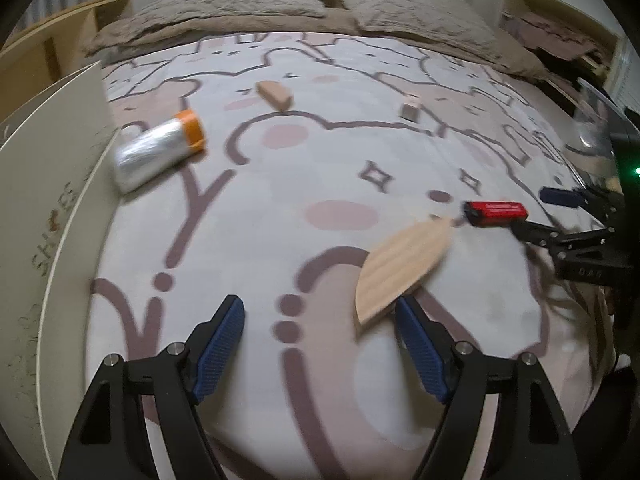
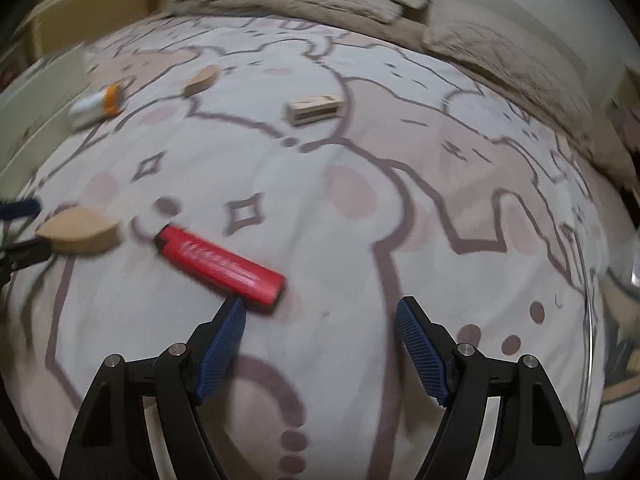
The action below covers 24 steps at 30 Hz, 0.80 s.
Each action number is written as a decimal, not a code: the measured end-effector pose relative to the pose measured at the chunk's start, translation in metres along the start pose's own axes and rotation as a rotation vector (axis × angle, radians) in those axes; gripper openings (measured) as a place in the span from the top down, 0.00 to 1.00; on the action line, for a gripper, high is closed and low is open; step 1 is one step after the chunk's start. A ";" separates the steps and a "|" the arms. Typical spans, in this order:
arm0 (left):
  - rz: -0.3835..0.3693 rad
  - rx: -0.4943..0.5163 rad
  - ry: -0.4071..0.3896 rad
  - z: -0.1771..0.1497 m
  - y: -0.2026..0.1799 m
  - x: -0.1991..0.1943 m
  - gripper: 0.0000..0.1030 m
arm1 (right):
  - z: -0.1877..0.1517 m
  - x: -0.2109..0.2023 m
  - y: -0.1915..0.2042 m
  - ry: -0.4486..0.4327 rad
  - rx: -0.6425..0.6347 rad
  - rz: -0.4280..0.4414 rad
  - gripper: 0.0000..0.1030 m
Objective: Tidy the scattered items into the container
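Observation:
Scattered on a bed sheet printed with cartoon bears are a leaf-shaped wooden piece (image 1: 404, 268) (image 2: 80, 232), a red lighter (image 1: 496, 212) (image 2: 220, 264), a silver roll with an orange cap (image 1: 160, 152) (image 2: 96, 106), a wooden wedge (image 1: 275, 95) (image 2: 202, 80) and a small wooden block (image 1: 412, 109) (image 2: 316, 110). My left gripper (image 1: 320, 312) is open and holds nothing; the leaf piece lies just ahead of its right finger. My right gripper (image 2: 320, 312) is open too, and the lighter's near end lies by its left fingertip.
A clear container's rim (image 2: 588, 280) (image 1: 596, 120) curves along the right. A white cardboard box (image 1: 52, 152) stands at the left. A rumpled brown blanket (image 1: 280, 4) lies across the back, with wooden furniture (image 1: 60, 28) behind. Each gripper shows at the other view's edge.

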<state>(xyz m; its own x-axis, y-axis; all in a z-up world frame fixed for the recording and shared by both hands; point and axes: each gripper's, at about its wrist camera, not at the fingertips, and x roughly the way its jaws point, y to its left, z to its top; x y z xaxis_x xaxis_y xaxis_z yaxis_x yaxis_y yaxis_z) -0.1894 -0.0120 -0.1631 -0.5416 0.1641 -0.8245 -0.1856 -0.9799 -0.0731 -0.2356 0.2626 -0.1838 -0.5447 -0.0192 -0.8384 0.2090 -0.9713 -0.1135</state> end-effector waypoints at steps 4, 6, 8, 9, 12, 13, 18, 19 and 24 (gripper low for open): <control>0.058 -0.039 -0.006 0.005 0.013 0.004 0.24 | -0.003 0.000 -0.015 -0.004 0.085 0.036 0.23; 0.060 -0.046 -0.006 0.006 0.015 0.004 0.23 | -0.006 -0.005 -0.015 -0.016 0.093 0.068 0.23; 0.058 -0.040 -0.012 0.006 0.014 0.002 0.10 | -0.010 -0.012 -0.010 -0.041 0.097 0.125 0.23; 0.049 -0.033 -0.018 0.006 0.012 0.000 0.00 | -0.011 -0.015 -0.007 -0.049 0.097 0.141 0.22; -0.003 -0.012 -0.020 0.005 0.004 -0.003 0.00 | -0.007 -0.025 0.005 -0.086 0.099 0.169 0.11; -0.017 -0.004 -0.014 0.004 0.001 -0.003 0.00 | -0.005 -0.028 0.008 -0.099 0.101 0.173 0.10; -0.047 0.044 0.014 0.001 -0.019 0.005 0.00 | 0.007 -0.027 0.025 -0.106 0.120 0.178 0.09; -0.058 0.048 0.014 0.001 -0.023 0.006 0.00 | 0.009 -0.024 0.028 -0.098 0.121 0.172 0.09; -0.100 0.072 0.010 -0.002 -0.040 0.008 0.00 | 0.015 -0.008 0.044 -0.062 0.111 0.164 0.09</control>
<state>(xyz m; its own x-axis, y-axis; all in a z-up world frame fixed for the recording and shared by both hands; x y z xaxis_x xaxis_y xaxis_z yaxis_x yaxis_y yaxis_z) -0.1844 0.0286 -0.1681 -0.5094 0.2588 -0.8207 -0.2963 -0.9481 -0.1150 -0.2343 0.2168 -0.1745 -0.5604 -0.1903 -0.8061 0.2096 -0.9741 0.0843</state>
